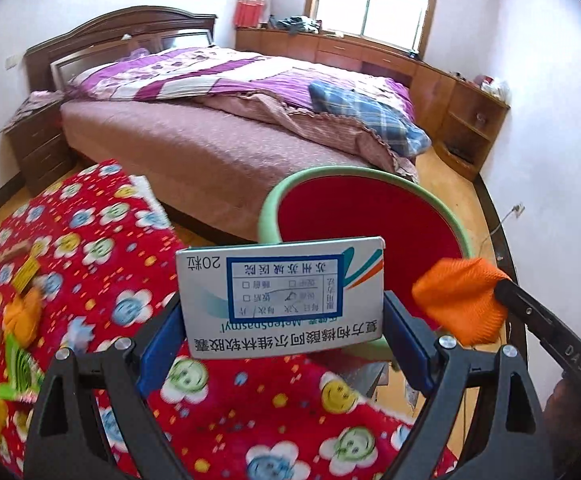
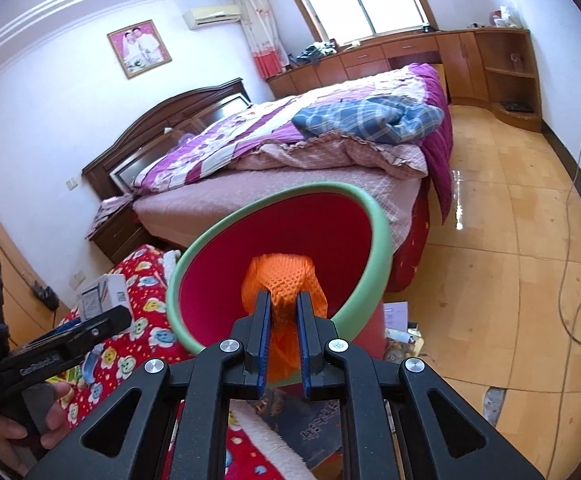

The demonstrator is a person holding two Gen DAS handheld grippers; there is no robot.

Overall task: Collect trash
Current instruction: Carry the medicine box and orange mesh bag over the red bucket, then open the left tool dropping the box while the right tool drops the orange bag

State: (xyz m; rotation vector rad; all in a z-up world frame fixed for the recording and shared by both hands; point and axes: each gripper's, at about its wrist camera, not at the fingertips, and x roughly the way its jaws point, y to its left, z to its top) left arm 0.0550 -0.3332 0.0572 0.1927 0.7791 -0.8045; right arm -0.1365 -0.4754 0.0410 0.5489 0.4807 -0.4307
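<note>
Orange mesh wrap [image 2: 282,284] sits pinched in my right gripper [image 2: 283,300], jaws nearly closed, at the mouth of the green-rimmed bin [image 2: 380,216]. My left gripper [image 1: 282,316] clamps the medicine box [image 1: 280,296] beside it. I advise releasing each only once fully over the red interior.

Both tools share one build: the left gripper [image 1: 282,320] and the right gripper [image 2: 283,316] have black plastic arms with triangular cut-outs, silver round screws at the joints and blue pads lining the jaws. White lettering marks each black body.
</note>
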